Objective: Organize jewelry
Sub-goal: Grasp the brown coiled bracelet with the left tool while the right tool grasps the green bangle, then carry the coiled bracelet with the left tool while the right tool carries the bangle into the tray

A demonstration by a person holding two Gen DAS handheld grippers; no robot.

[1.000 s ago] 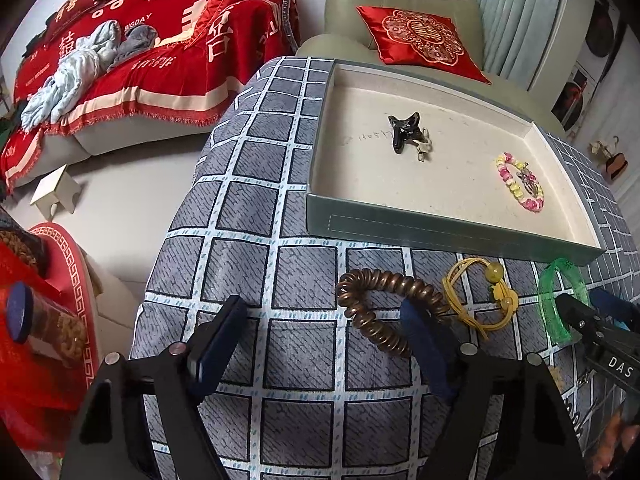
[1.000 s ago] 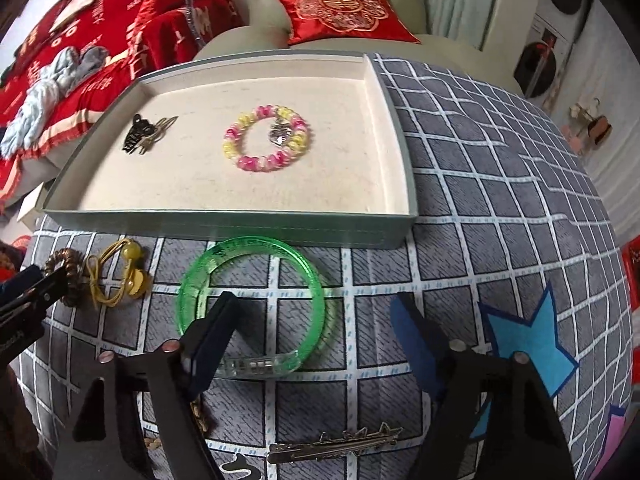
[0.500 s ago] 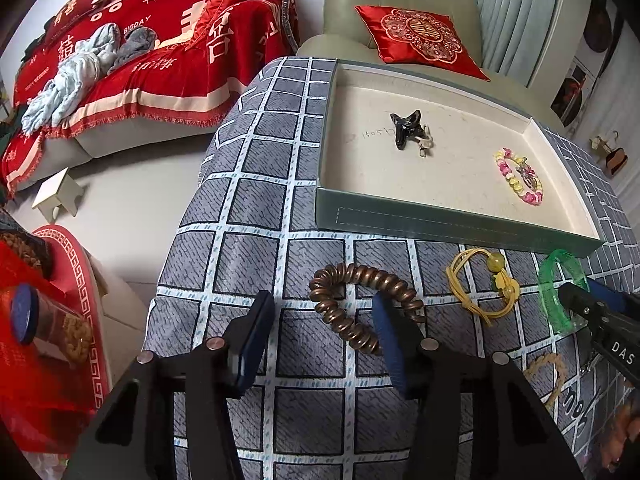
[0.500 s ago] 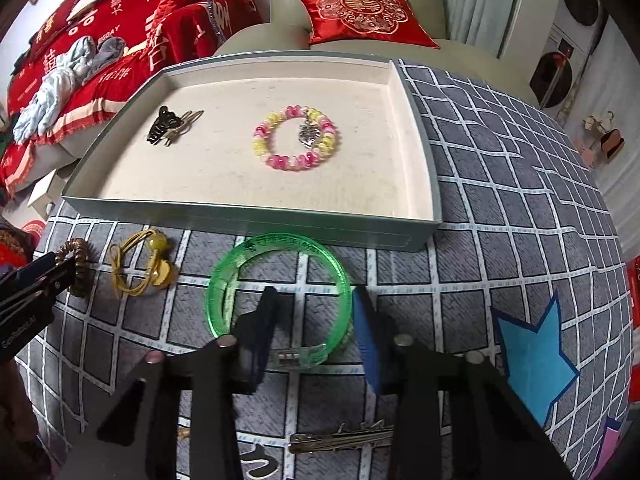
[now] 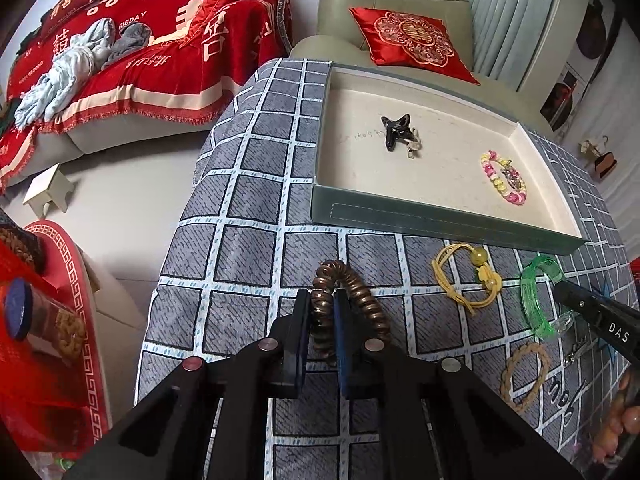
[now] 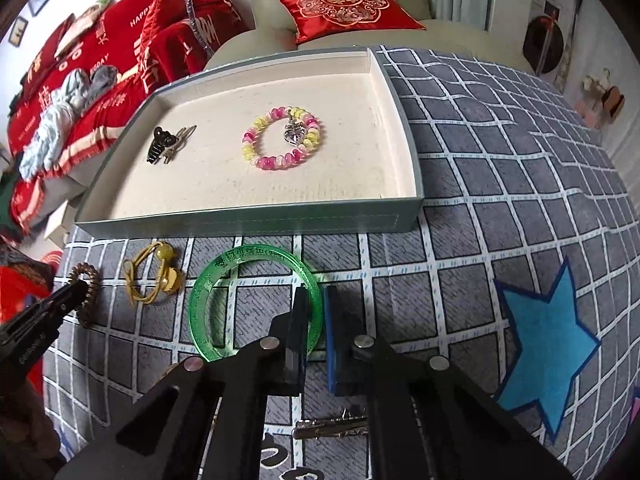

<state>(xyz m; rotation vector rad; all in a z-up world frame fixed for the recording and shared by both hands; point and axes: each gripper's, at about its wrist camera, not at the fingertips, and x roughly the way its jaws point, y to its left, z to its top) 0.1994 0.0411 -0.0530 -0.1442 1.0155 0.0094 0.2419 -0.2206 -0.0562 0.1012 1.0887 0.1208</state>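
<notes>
My left gripper (image 5: 323, 312) is clamped on the near-left side of the brown coiled bracelet (image 5: 360, 300), a ribbed spiral ring lying on the grey checked woven tablecloth (image 5: 248, 256). Just right of it lies the yellow cord bracelet (image 5: 468, 280), thin looped cord with round beads. Next comes the green bangle (image 6: 224, 280), rigid translucent plastic with raised lettering; my right gripper (image 6: 314, 312) is closed on its right-hand side, one pad inside the ring, one outside. Behind these items sits the grey-green tray (image 6: 248, 220), straight-walled with a cream fibrous lining. Inside it rest a black hair clip (image 6: 160, 146) at left and a pink-and-yellow bead bracelet (image 6: 280, 140) at centre; the lining to its right is bare. A blue star (image 6: 540, 340) is printed on the cloth, far right.
</notes>
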